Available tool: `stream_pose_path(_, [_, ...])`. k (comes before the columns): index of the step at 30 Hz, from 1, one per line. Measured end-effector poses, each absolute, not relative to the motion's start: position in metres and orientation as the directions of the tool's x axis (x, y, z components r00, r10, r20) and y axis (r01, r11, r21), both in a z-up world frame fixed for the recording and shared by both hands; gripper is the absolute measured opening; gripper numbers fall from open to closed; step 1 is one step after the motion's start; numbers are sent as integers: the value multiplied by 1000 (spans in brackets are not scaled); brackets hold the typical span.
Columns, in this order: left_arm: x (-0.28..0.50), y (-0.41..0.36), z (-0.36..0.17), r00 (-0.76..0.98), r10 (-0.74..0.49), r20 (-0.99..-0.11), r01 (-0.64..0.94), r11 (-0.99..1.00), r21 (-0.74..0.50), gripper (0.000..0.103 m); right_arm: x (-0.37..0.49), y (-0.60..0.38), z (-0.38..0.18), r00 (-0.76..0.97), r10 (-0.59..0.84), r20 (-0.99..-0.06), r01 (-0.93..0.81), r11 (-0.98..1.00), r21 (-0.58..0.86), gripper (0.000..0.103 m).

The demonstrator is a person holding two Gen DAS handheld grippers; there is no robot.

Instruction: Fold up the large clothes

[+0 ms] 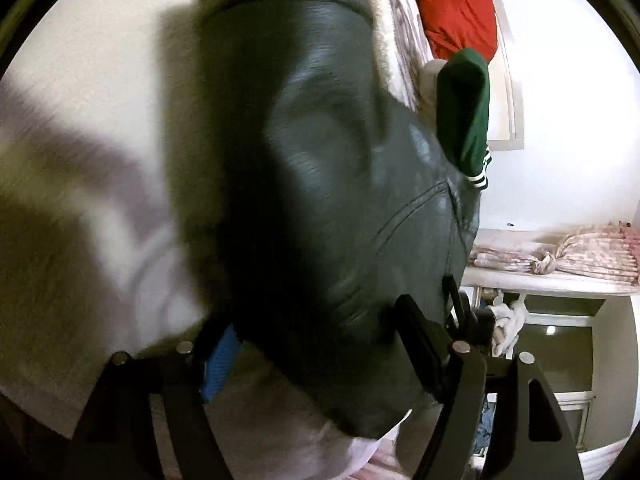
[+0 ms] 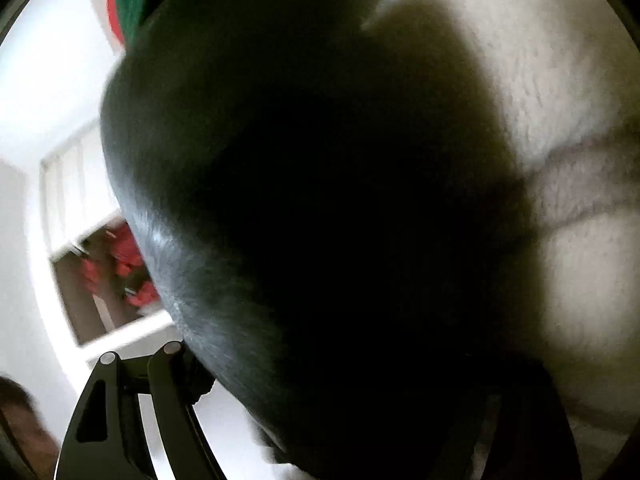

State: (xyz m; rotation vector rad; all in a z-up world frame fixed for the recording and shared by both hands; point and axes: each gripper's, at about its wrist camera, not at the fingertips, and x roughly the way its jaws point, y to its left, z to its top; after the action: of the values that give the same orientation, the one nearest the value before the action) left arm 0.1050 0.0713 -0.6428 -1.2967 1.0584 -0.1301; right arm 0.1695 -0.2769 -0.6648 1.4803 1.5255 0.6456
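A home bedroom: fleecy white bedding (image 1: 100,60), folded quilts (image 1: 580,256) on a shelf (clothes about).

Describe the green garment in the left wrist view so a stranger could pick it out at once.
Start at the big dark leather-look jacket filling the middle of the left wrist view, lying on the fuzzy white blanket. Follow its upper right edge to the green garment rising behind it, below the red cloth. Only this piece has white-striped ribbed trim at its lower end.

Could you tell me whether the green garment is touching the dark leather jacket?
Touching: in the left wrist view, the green garment's striped cuff end lies right against the dark leather jacket, with no gap between them.
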Motion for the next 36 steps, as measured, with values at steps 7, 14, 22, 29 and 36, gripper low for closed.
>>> stream_pose_path(7, [109, 65, -656, 607, -616, -502, -467, 234, -853, 81, 156, -278, -680, 132, 969, -208, 686, 62, 725, 65])
stream_pose_path(14, [138, 54, -656, 651, -552, -521, -453, 267, -850, 87, 165, -276, -685, 61, 973, -222, 628, 135, 766, 75])
stream_pose_path(22, [145, 54, -626, 687, -475, -550, -438, 333, -835, 38, 180, -256, -652, 58, 937, -345, 482, 276, 832, 66])
stream_pose_path(29, [172, 46, -573, 698, -483, -529, -365, 395, -843, 34, 199, -251, -599, 108, 922, -373, 443, 291, 848, 49])
stream_pose_path(36, [221, 39, -517, 742, -493, -455, -278, 391, -877, 34, 231, -279, -514, 134, 918, -374, 363, 306, 880, 47])
